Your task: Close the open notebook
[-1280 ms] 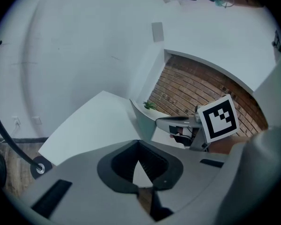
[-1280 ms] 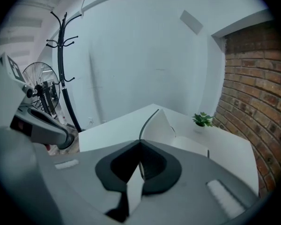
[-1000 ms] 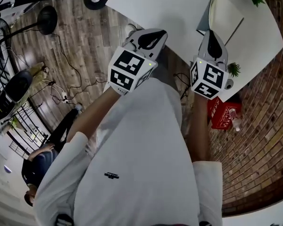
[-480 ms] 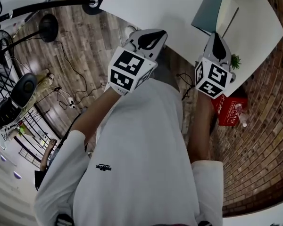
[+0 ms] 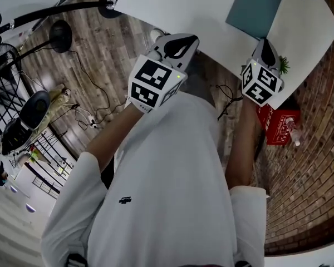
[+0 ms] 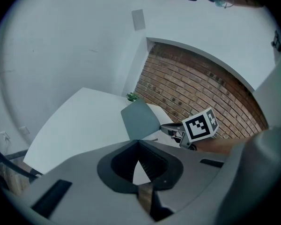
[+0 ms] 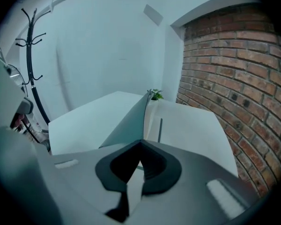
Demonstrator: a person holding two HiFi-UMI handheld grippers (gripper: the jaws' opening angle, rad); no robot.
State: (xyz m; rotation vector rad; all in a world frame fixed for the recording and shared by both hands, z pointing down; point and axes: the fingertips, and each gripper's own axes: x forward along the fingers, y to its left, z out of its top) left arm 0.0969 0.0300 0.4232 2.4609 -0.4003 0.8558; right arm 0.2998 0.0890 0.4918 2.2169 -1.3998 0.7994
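Notebook [image 5: 256,7] cover risen upright; right tool [image 5: 265,42] pinches it.

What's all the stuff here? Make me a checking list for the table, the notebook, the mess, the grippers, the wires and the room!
Surface: white table, mostly bare.
Job's things: notebook cover stands raised, not yet shut; a pen lies flat beside it.
Clutter: small green plant at the table's edge.
Grippers: left gripper jaws together, holding nothing; right gripper jaws together at the cover's lower edge, seemingly pinching it.
Cables: loose cables on the wooden floor.
Surroundings: brick wall, red box on the floor, coat stand.
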